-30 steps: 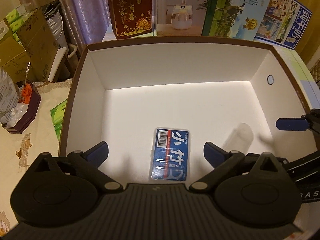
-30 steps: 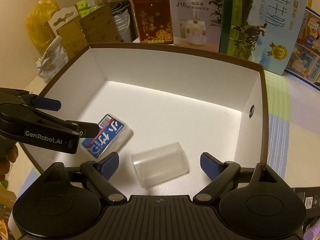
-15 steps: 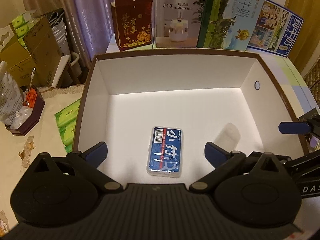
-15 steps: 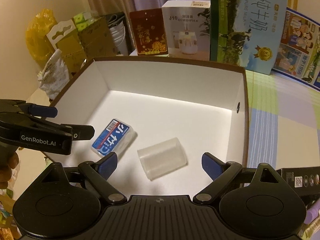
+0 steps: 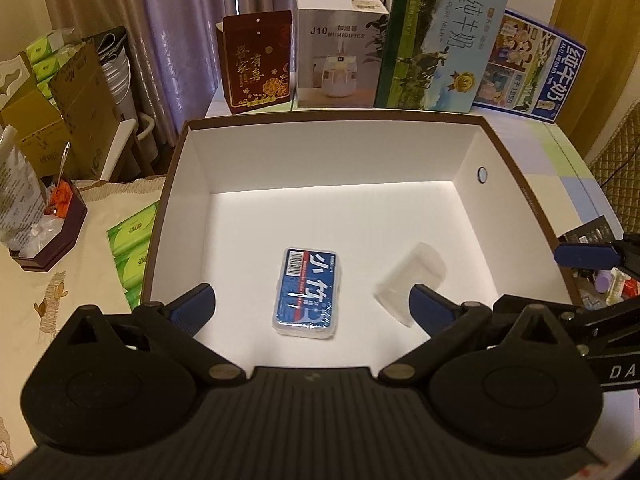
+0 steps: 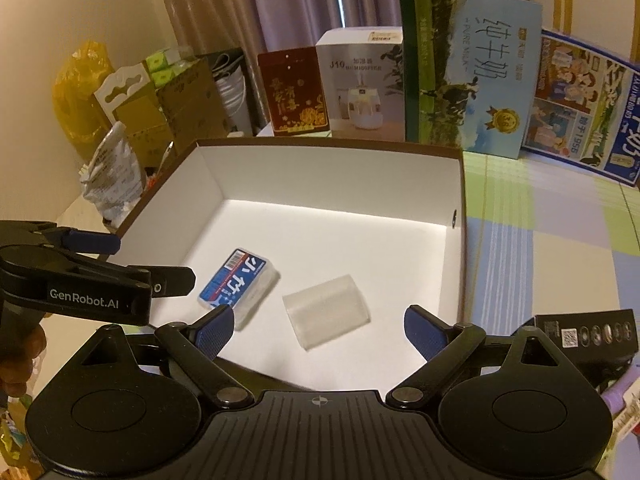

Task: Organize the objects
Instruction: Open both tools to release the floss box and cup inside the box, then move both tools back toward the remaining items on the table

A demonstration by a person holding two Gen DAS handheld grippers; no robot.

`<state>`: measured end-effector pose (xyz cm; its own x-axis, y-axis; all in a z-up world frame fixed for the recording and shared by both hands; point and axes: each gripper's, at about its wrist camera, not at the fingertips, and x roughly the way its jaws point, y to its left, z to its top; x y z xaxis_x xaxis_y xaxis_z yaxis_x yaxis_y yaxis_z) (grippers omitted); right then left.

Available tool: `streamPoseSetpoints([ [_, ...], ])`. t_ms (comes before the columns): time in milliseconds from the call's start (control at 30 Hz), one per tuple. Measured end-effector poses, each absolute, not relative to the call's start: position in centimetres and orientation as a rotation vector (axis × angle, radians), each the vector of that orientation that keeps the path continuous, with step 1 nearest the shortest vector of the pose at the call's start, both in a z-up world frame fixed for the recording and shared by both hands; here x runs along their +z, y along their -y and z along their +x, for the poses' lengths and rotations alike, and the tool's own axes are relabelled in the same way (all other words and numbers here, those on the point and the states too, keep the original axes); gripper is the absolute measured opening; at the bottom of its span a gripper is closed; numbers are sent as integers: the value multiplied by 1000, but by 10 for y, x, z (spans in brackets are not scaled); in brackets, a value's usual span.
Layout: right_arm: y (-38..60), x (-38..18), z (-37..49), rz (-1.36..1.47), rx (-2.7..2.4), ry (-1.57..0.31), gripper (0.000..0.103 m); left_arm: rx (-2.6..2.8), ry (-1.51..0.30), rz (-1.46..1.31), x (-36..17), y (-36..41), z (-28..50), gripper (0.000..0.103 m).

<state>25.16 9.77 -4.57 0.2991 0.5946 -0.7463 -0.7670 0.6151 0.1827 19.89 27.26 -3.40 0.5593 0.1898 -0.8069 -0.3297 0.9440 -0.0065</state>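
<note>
left tongs (image 5: 310, 306) spread, empty | right tongs (image 6: 318, 326) spread, empty | toothpick box (image 5: 307, 292), clear cup (image 6: 326, 311) below tongs in white box (image 5: 320, 152) | likely dropped off

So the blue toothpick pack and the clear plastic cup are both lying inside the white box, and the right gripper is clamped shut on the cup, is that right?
Not quite. The blue toothpick pack and the clear plastic cup do lie inside the white box, but the right gripper is open and holds nothing; the cup lies free on the box floor beyond its fingers. The right wrist view shows this.
</note>
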Motion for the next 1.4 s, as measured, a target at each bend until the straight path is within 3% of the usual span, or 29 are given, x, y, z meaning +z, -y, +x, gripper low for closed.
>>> streamPoseSetpoints([
  [600, -24, -29, 239, -174, 934, -874, 90, 310, -914, -167, -20, -211, 177, 102],
  [1400, 156, -47, 255, -94, 711, -982, 90, 83, -987, -122, -53, -56, 196, 102],
])
